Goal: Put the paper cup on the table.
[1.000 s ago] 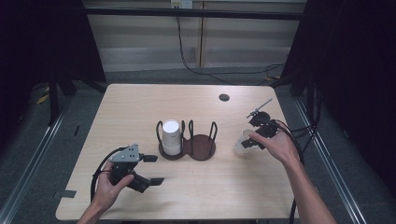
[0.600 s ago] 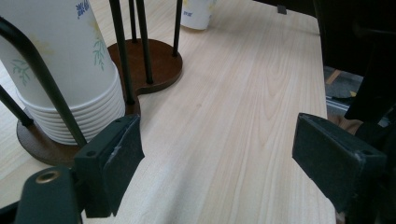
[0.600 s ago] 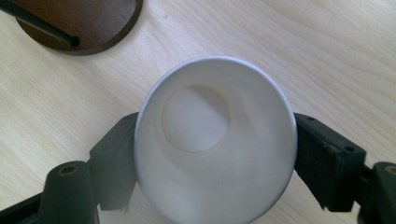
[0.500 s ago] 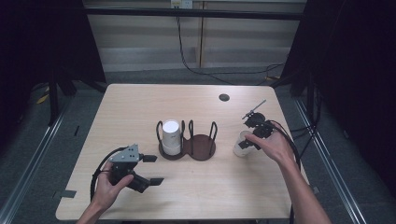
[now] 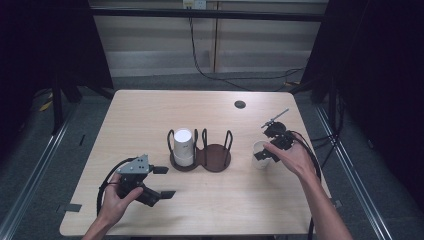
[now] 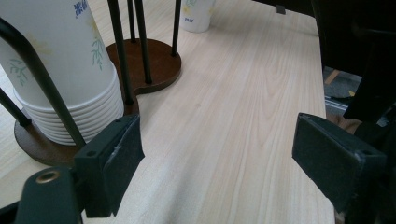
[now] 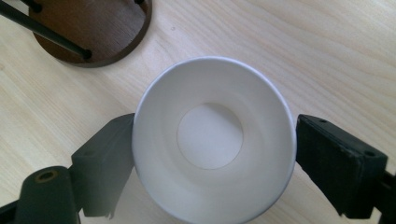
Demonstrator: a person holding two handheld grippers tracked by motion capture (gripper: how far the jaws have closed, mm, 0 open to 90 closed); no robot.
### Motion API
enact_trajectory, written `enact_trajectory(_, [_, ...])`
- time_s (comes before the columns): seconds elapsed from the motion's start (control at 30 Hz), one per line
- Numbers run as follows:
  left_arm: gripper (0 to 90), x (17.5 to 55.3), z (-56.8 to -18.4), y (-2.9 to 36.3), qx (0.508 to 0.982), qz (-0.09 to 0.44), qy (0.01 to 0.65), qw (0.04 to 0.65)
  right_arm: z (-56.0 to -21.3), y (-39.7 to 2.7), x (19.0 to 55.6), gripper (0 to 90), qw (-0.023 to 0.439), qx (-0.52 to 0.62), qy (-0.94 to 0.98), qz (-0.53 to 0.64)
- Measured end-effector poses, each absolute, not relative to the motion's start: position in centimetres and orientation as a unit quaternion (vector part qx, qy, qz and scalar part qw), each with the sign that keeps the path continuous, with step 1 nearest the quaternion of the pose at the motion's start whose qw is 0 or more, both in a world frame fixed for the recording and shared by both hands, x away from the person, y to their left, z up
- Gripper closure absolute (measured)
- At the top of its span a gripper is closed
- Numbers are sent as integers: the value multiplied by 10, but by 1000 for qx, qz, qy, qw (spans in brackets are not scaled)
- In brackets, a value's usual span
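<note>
A single white paper cup (image 5: pixel 259 148) stands upright on the table, right of a dark wooden two-bay cup holder (image 5: pixel 217 157). My right gripper (image 5: pixel 261 153) is lowered over the cup from above. In the right gripper view its open jaws straddle the cup (image 7: pixel 210 135), one jaw at each side of the rim, right gripper (image 7: pixel 215 154). A stack of white cups (image 5: pixel 183 145) fills the holder's left bay; the right bay is bare. My left gripper (image 5: pixel 164 181) rests open at the front left, pointing toward the stack (image 6: pixel 60 70) and holder (image 6: pixel 154 60), left gripper (image 6: pixel 217 158).
A small black round disc (image 5: pixel 240 104) lies near the table's far edge. Cables trail from both grippers, the right one over the table's right edge (image 5: pixel 312 150). The holder's thin black wire hoops (image 6: pixel 123 51) rise just ahead of my left gripper.
My right gripper has moved left and down from beside the single cup to over it, jaws now around it. The cup and the left gripper have stayed put.
</note>
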State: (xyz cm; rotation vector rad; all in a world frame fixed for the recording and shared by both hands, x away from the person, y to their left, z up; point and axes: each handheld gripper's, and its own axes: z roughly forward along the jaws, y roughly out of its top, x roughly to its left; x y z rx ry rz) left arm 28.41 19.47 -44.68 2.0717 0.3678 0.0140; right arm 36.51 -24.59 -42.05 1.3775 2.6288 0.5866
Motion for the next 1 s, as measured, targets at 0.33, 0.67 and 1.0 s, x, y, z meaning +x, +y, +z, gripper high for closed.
enact_trajectory(0.33, [162,285,-447,195,855,6,153,496,-413,-248,362,141,63,457,859,222])
enact_trajectory(0.67, [162,285,-447,196,853,7,162,495,-405,-253,358,138,86,460,841,272])
enact_trajectory(1.0, [162,287,-448,195,858,8,163,487,-397,-258,349,146,114,472,811,326])
